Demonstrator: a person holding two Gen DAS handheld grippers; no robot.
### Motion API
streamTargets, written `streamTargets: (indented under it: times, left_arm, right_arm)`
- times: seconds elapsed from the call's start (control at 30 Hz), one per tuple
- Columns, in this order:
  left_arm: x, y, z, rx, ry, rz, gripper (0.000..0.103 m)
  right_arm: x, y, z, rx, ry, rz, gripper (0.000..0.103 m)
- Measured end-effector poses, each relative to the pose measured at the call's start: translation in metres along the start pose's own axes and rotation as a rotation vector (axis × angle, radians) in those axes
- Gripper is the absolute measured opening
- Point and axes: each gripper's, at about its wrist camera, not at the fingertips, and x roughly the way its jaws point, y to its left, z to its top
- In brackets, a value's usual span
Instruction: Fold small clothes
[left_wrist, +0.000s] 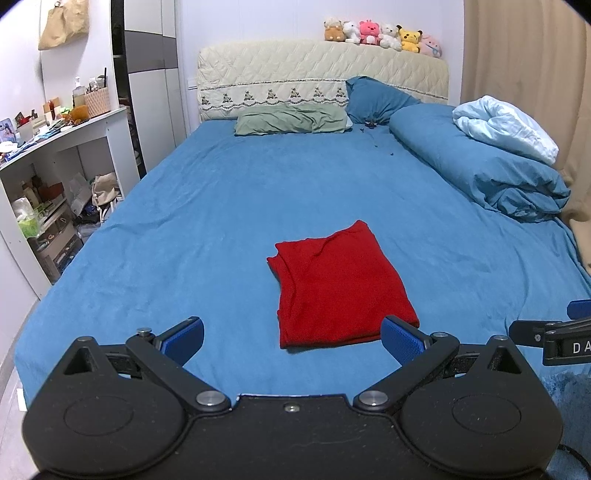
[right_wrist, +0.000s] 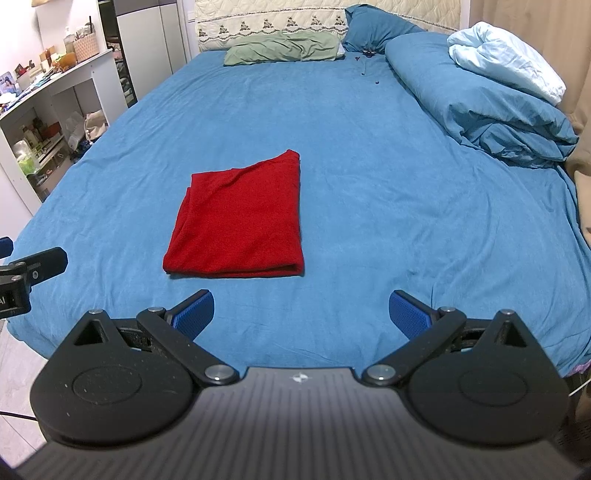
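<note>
Tools, left (left_wrist: 291, 341) and right (right_wrist: 301, 314), both released; one folded red garment (right_wrist: 238, 221) on bed (right_wrist: 369, 166)

One folded red cloth garment (left_wrist: 341, 286) is seen on the blue-sheeted bed (left_wrist: 221, 206). Six small plush toys (left_wrist: 382, 35) are lined up along the quilted cream headboard (left_wrist: 295, 62), and two pillows are counted: one sage-green (left_wrist: 291, 118), one dark blue (left_wrist: 376, 98). Two black two-finger grippers with blue pads are counted, the left gripper (left_wrist: 291, 338) and the right gripper (right_wrist: 301, 314).

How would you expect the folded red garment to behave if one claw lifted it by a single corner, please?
The red garment would probably flop and unfold, since its stacked layers lie loose, with soft creases. It looks thin and likely light. Pushed, it would likely bunch rather than slide on the soft blue bedsheet.
</note>
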Motion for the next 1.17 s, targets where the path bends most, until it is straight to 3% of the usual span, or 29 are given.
streamTargets:
  times: [1.17]
  left_arm:
    - [-0.001, 0.002, -0.0002, 0.0, -0.039, 0.037, 0.103]
  right_arm:
    - [-0.0023, 0.0079, 0.0032, -0.004, -0.01, -0.001, 0.103]
